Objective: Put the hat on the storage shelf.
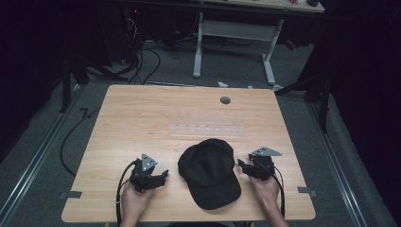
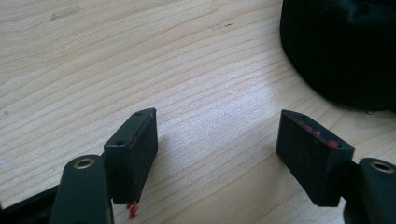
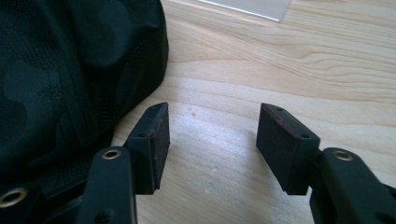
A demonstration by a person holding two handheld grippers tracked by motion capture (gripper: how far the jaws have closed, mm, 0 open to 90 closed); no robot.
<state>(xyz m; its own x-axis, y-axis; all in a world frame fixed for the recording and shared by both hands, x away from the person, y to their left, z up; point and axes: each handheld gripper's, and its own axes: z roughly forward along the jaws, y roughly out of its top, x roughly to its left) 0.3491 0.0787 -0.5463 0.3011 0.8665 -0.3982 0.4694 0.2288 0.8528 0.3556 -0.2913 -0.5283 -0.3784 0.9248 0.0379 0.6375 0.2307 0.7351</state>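
Observation:
A black baseball cap (image 1: 210, 172) lies on the wooden table (image 1: 142, 123) near its front edge, brim toward the person. My left gripper (image 1: 162, 176) rests on the table just left of the cap, held by a hand, pointing at it. In the left gripper view its jaws (image 2: 217, 123) stand open over bare wood, with the cap (image 2: 341, 46) ahead at the upper right. My right gripper (image 1: 242, 166) sits just right of the cap. In the right gripper view it (image 3: 212, 116) is open, nothing between the pads, and the cap's fabric (image 3: 70, 70) lies beside the left jaw.
A grey round grommet (image 1: 225, 100) sits in the table's far half. A clear strip (image 1: 205, 128) lies flat mid-table, its edge (image 3: 252, 7) ahead of the right gripper. Beyond the table stand a white-legged desk (image 1: 234, 28) and floor cables (image 1: 142, 61).

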